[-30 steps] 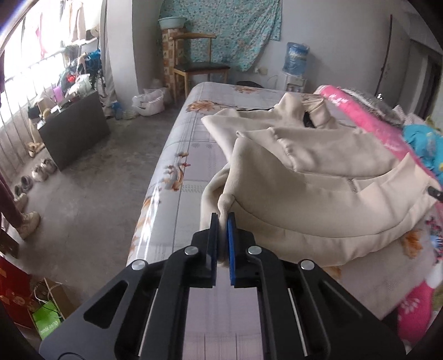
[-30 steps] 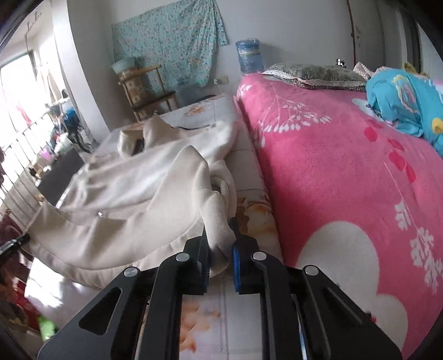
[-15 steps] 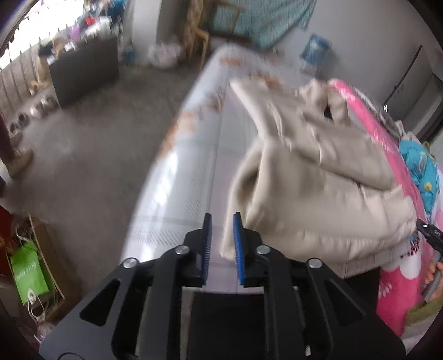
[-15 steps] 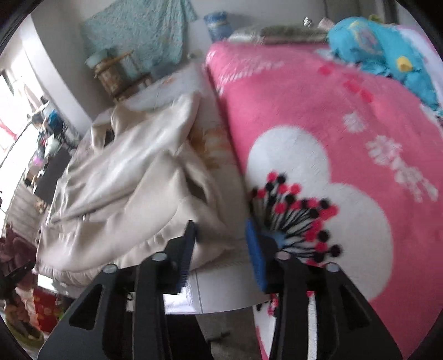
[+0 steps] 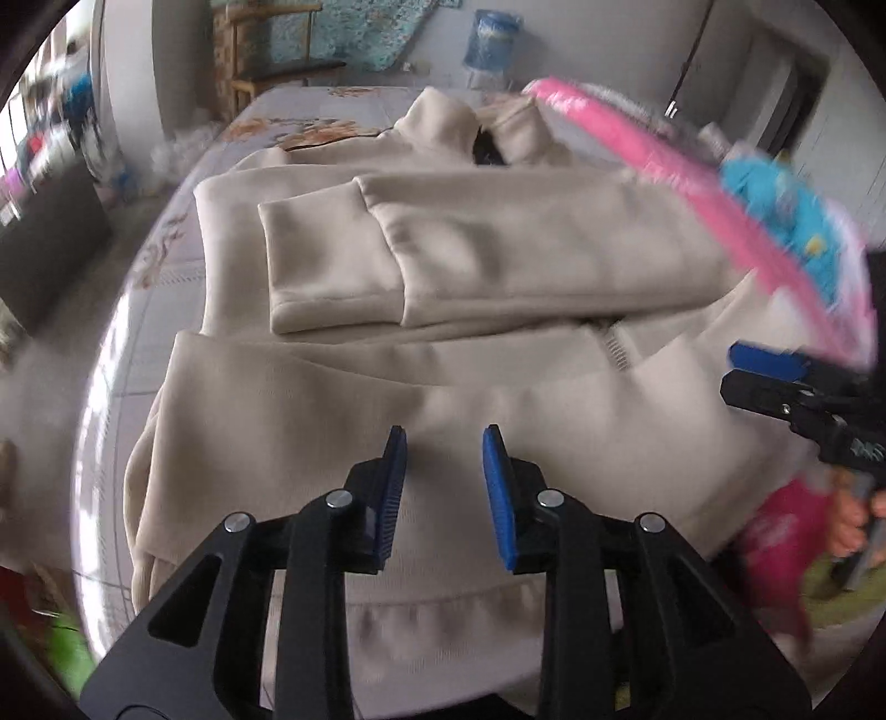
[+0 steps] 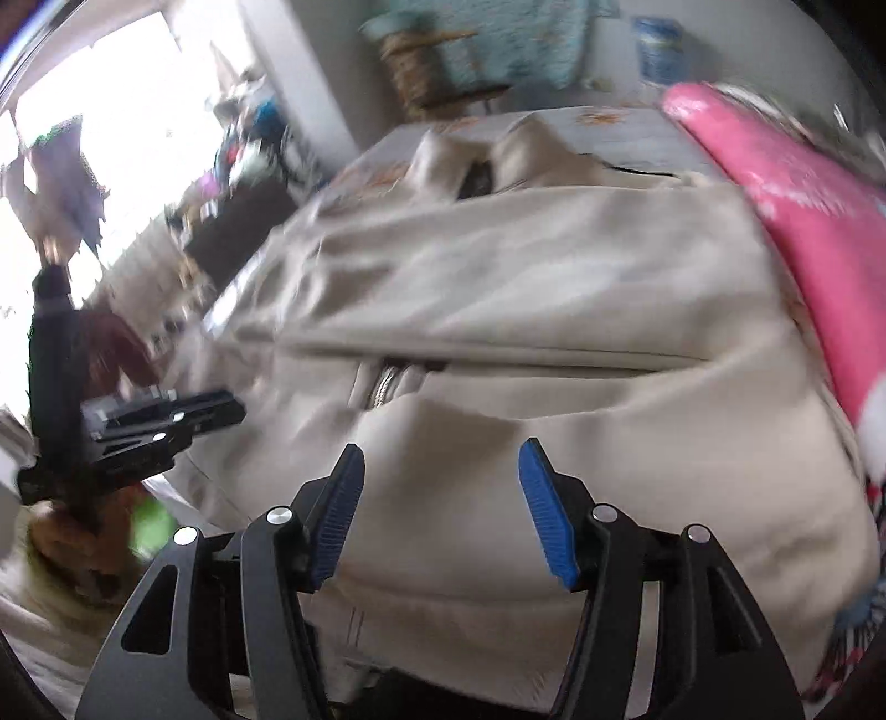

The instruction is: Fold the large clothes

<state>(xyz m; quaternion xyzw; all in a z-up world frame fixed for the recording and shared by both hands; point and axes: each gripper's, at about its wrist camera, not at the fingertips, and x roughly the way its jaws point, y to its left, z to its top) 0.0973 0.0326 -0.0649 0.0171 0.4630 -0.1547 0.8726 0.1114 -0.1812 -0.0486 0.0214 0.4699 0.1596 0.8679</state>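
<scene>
Cream jacket [image 5: 498, 266] lies spread on the bed [image 5: 310, 111], collar at the far end, hem at the near edge. One sleeve [image 5: 443, 249] is folded across the chest, its cuff toward the left. Zipper [image 5: 617, 354] shows at the middle, just below the sleeve. In the right wrist view the same jacket [image 6: 554, 310] fills most of the frame, zipper [image 6: 387, 385] visible; the picture is motion-blurred.

Left gripper [image 5: 443, 459] hangs over the near lower part of the jacket, jaws partly apart, having just been opening, nothing between the blue pads [image 5: 394, 471], no cloth pinched. Right gripper [image 6: 440, 482] is over the near hem area too, jaws wider apart, also just been opening, empty between the pads. Whether either tip touches the fabric, cannot tell.

Each gripper shows in the other's view: right gripper [image 5: 775, 371] at the jacket's right edge with a hand [image 5: 853, 515] on its handle, left gripper [image 6: 166, 415] at the jacket's left edge.

Pink blanket [image 5: 664, 160] runs along the right side of the jacket, a blue item [image 5: 786, 199] on it. Far off: wooden chair [image 5: 277, 61], water bottle [image 5: 490, 33], patterned cloth [image 5: 354, 33] on the wall. Dark cabinet [image 5: 44, 232] stands on the floor to the left.
</scene>
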